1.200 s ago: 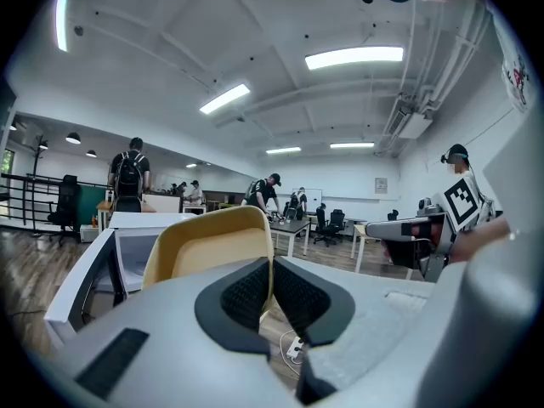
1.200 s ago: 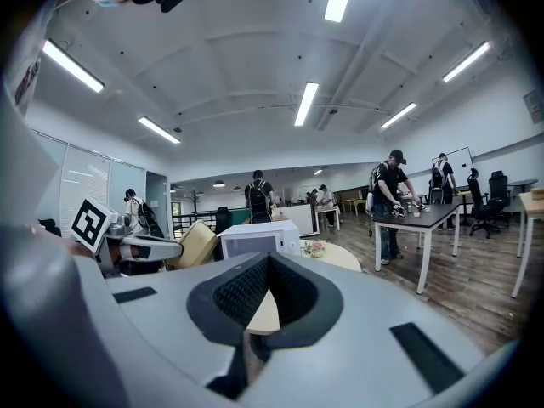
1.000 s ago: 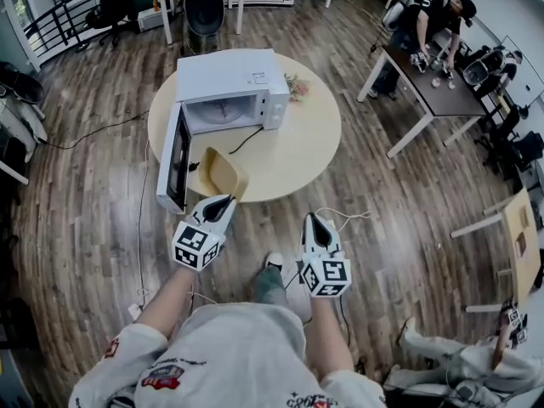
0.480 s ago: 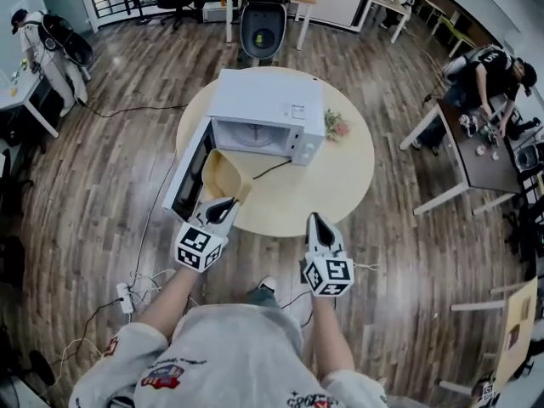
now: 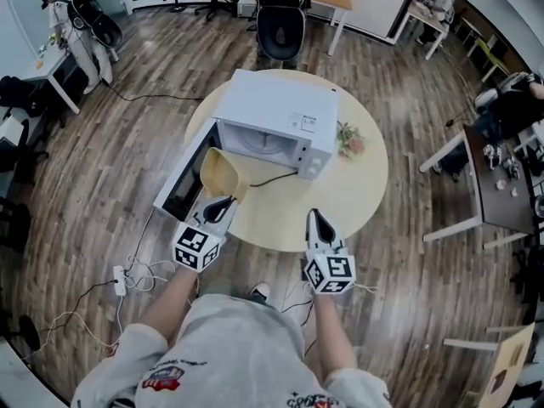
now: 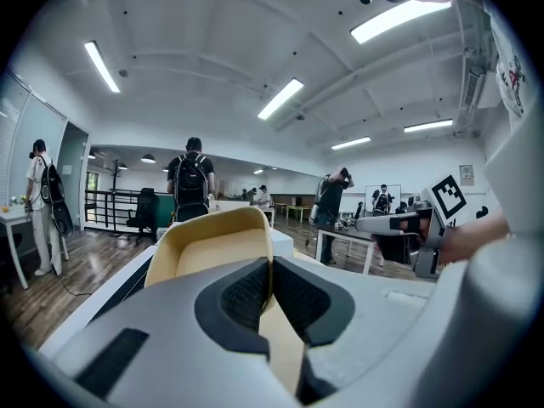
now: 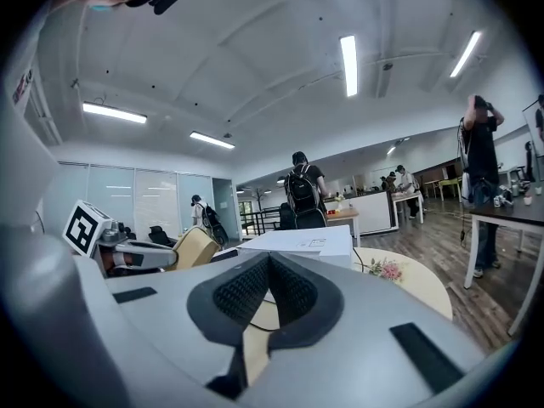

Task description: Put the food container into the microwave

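Note:
A beige food container (image 5: 219,173) is held up on edge by my left gripper (image 5: 218,205), which is shut on its rim. In the left gripper view the container (image 6: 211,246) fills the space ahead of the closed jaws. It hovers over the near left edge of the round table, beside the microwave's open door (image 5: 180,187). The white microwave (image 5: 276,118) stands on the table with its cavity (image 5: 257,142) open towards me. My right gripper (image 5: 318,224) is shut with nothing in it, at the table's near edge, and sees the microwave (image 7: 297,245) ahead.
The round pale table (image 5: 348,189) carries a small bunch of flowers (image 5: 350,140) and a black cord (image 5: 270,177). A power strip and cables (image 5: 119,280) lie on the wooden floor at left. Office chairs, desks and several people stand around the room.
The view has shifted so the table and microwave sit nearer and more to the right. The container has moved closer to the open door. Both grippers stay shut.

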`<state>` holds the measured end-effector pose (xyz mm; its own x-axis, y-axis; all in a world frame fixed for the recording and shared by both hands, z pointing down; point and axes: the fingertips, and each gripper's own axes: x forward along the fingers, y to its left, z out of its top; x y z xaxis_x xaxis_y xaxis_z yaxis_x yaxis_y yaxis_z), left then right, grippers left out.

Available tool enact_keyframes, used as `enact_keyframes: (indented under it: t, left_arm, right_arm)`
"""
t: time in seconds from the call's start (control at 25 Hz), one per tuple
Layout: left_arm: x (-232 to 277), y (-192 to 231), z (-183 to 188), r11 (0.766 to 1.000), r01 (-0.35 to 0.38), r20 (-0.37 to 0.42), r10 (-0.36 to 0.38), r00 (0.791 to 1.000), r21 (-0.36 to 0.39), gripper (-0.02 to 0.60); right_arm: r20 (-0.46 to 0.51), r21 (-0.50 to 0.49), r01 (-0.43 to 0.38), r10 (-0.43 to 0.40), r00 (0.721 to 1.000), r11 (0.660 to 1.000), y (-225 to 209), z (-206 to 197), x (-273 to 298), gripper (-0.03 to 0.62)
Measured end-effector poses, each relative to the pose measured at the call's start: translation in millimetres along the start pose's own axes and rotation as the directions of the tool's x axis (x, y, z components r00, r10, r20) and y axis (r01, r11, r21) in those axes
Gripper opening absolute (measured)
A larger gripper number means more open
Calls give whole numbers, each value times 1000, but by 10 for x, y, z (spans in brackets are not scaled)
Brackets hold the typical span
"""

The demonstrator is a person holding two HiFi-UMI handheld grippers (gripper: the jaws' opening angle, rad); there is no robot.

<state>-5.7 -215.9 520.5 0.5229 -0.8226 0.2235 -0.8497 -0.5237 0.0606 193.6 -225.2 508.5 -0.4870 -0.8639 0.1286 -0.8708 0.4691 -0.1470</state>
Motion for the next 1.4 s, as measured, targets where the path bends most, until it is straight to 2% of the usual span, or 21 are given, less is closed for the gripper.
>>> enact_keyframes:
  t: [0.4,0.76,1.4]
  left_arm:
    - [297,-56,-21,1000,-16,5,16,1000,-5,17]
    - [624,-97,0,1000,26,15,-26,1000,-1,17]
    - [1044,136,-118,997,64,8,-63,998,-33,17]
  right_arm:
    - [-14,1,-23,23,1000,1000,-267,-76,75,2]
    - [-9,-16,4,-4,1000,1000,-487,-70,187,2]
    - [-32,-26,18,-19,999,999,-590,-77,554,2]
